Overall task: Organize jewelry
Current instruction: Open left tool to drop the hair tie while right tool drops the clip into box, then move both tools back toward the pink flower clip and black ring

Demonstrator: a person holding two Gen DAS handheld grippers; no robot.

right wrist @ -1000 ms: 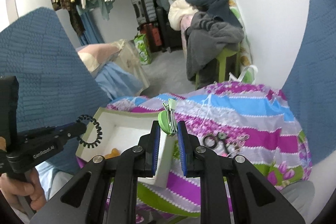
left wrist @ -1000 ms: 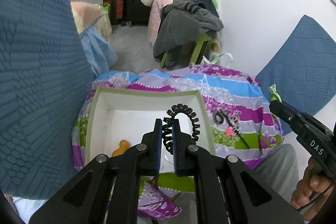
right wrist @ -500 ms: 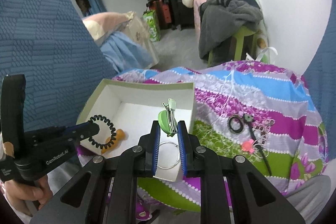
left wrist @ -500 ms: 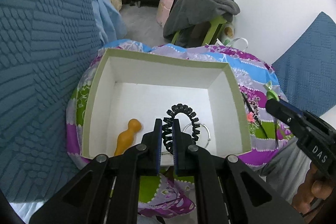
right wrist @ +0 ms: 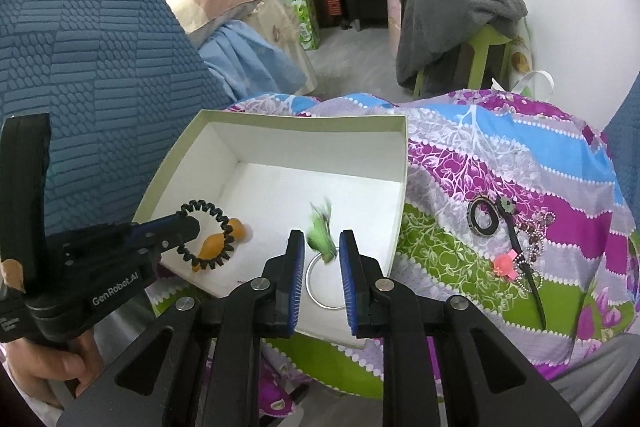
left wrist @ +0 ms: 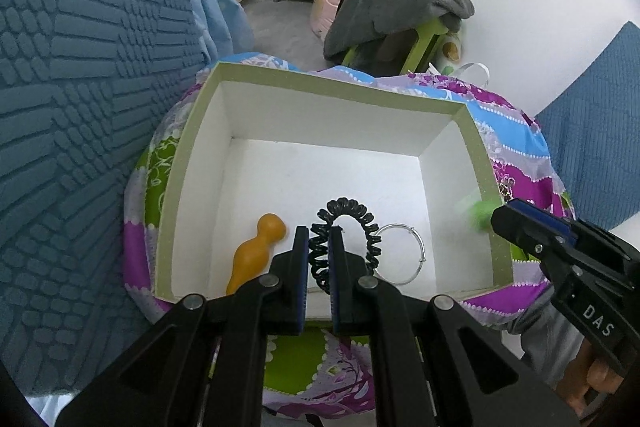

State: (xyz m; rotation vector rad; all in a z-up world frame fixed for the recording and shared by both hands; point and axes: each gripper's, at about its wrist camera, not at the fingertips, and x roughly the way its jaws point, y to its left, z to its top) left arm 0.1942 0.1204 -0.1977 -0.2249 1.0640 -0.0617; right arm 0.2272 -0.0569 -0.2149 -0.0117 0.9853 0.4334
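Observation:
My left gripper (left wrist: 318,247) is shut on a black spiral hair tie (left wrist: 348,215) and holds it over the near part of the white box (left wrist: 332,87). An orange gourd-shaped piece (left wrist: 256,251) and a thin silver bangle (left wrist: 404,255) lie on the box floor. My right gripper (right wrist: 322,255) is open above the box's (right wrist: 288,119) right side, and the green hair clip (right wrist: 322,235) is blurred between its jaws, falling free. The left gripper (right wrist: 176,227) with its hair tie (right wrist: 208,231) also shows in the right wrist view.
The box sits on a purple, blue and green floral cloth (right wrist: 520,163). On the cloth to the right lie a black ring (right wrist: 484,217), a dark hair stick (right wrist: 520,259) with a pink flower and a beaded chain. Blue cushions flank the cloth.
My right gripper has opened and the green clip has dropped from it towards the box. Both grippers have moved closer over the box. The left still holds the hair tie.

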